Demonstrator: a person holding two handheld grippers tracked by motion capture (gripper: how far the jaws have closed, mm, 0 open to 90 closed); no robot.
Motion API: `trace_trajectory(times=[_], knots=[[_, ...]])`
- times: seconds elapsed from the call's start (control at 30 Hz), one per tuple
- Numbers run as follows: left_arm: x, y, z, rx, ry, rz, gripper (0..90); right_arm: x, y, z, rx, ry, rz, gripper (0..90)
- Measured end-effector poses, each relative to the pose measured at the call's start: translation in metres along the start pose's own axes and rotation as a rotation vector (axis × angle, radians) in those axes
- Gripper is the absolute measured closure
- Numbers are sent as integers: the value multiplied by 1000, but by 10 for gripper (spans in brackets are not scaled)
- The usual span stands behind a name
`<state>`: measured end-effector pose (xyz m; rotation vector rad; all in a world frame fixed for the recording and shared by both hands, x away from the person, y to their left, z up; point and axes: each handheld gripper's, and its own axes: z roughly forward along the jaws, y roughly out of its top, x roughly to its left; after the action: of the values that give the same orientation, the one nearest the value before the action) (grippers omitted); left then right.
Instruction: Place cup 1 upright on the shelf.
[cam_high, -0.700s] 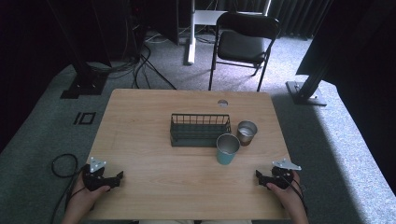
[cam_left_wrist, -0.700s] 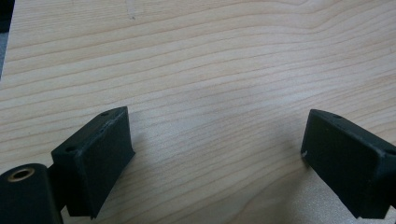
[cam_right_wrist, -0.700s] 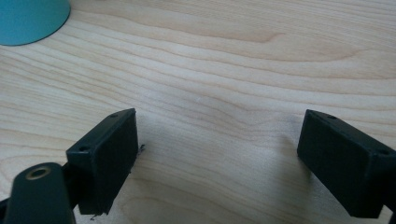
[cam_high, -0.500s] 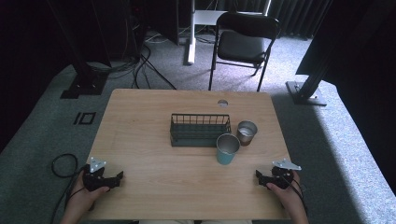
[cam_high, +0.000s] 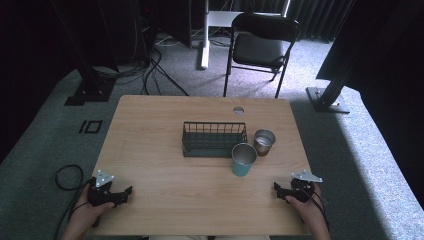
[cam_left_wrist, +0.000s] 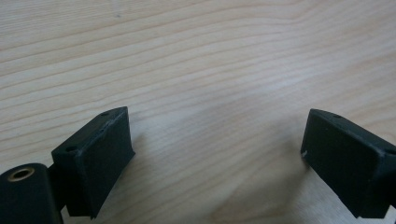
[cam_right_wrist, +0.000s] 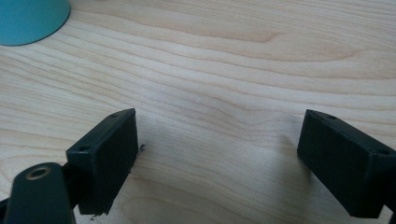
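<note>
A dark green wire rack (cam_high: 214, 139) stands at the middle of the wooden table (cam_high: 160, 125). Just right of it are a teal cup (cam_high: 243, 160) and a smaller brown cup (cam_high: 263, 142), both upright. The teal cup's base (cam_right_wrist: 28, 18) peeks in at the top left of the right gripper view. My left gripper (cam_high: 127, 193) rests open near the table's front left corner, jaws wide apart over bare wood (cam_left_wrist: 215, 140). My right gripper (cam_high: 276, 190) rests open near the front right corner, nothing between its jaws (cam_right_wrist: 217, 149).
A round cable hole (cam_high: 238, 110) sits near the table's far edge. Behind the table stand a black folding chair (cam_high: 262, 45), a white post (cam_high: 205, 30) and dark stand bases on grey carpet. A black cable loop (cam_high: 67, 177) lies on the floor at left.
</note>
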<state>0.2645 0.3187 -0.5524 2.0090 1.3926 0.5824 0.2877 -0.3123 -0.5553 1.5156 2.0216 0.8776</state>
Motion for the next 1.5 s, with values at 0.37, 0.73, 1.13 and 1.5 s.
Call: trace_trajectory(times=[0.37, 0.73, 1.13, 1.5], knots=[[-5, 0, -1, 9, -7, 16, 94, 0, 1, 1, 2, 0, -1, 110], [-17, 6, 0, -8, -19, 73, 94, 0, 1, 1, 1, 0, -1, 110], [-38, 20, 5, -65, -119, 98, 94, 0, 1, 1, 1, 0, -1, 110], [-57, 28, 12, -69, -154, 163, 94, 0, 1, 1, 2, -1, -2, 110]])
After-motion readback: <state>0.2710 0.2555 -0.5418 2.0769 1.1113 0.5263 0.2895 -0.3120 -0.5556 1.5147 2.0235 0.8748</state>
